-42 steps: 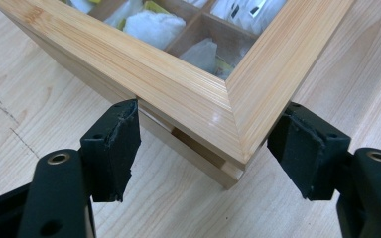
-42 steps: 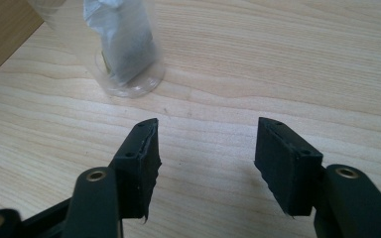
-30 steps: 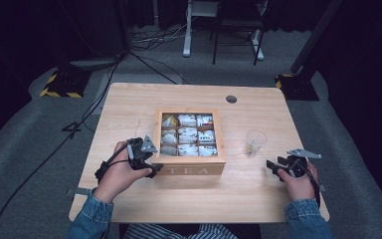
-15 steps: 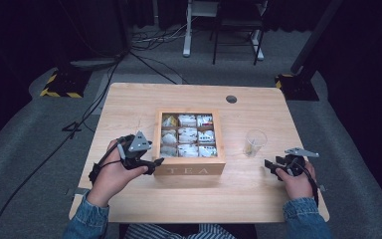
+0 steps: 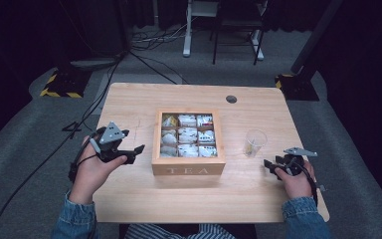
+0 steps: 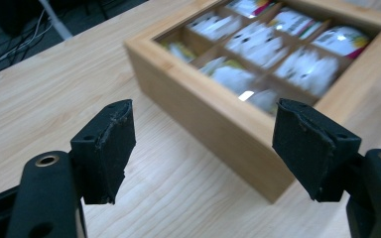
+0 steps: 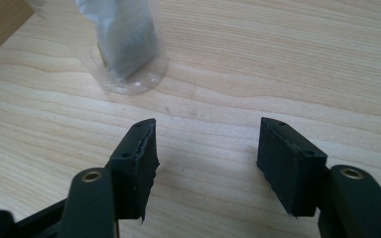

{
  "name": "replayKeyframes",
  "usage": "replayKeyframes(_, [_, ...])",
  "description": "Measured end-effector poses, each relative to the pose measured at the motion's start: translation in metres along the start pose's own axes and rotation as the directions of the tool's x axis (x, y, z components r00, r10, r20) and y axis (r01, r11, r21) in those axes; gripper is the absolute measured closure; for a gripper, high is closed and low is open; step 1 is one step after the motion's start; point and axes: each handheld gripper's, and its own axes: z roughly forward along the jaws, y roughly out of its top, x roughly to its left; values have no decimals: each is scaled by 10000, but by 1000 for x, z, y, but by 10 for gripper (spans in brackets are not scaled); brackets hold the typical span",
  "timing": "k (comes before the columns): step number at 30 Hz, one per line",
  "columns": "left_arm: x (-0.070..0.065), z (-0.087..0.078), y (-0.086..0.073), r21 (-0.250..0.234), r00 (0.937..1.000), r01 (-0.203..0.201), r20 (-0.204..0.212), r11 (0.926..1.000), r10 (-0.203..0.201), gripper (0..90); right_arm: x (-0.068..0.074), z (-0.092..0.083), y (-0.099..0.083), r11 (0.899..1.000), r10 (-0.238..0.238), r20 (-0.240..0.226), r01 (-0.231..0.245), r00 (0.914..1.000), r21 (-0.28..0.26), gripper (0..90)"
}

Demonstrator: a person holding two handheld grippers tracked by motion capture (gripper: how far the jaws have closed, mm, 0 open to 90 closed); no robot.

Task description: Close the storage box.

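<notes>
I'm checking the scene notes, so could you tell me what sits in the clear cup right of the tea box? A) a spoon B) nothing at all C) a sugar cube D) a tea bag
D: the cup holds a tea bag, seen as a pale sachet standing inside it in the right gripper view; the cup stands apart from the tea box.

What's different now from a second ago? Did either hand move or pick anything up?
The left gripper drew back from the tea box, away to the left; its fingers have just been opening, with nothing between them. The right gripper stayed put near the plastic cup, open and empty. Box and cup kept their places on the table.
</notes>
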Motion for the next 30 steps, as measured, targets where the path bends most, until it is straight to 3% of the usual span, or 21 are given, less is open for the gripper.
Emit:
replayKeyframes(9, [28, 17, -19, 377, 9982, 463, -407, 9982, -447, 235, -3, 4, -3, 9989, -285, 169, 291, 9995, -362, 356])
replayKeyframes(12, [35, 21, -25, 483, 9976, 545, -460, 9973, -523, 225, -3, 5, -2, 9972, -690, 280, 697, 9972, -254, 345])
replayKeyframes(17, [47, 28, -38, 766, 9954, 790, -596, 9939, -746, 226, -6, 7, -1, 9963, -834, 165, 838, 9964, -205, 311])
replayKeyframes(24, [58, 40, -53, 960, 9875, 1409, -848, 9854, -1329, 228, -7, 7, 0, 9959, -877, 121, 879, 9961, -197, 308])
replayKeyframes(30, [61, 51, -63, 1222, 9838, 1581, -1046, 9798, -1457, 228, -7, 7, 0, 9959, -882, 116, 885, 9960, -198, 308])
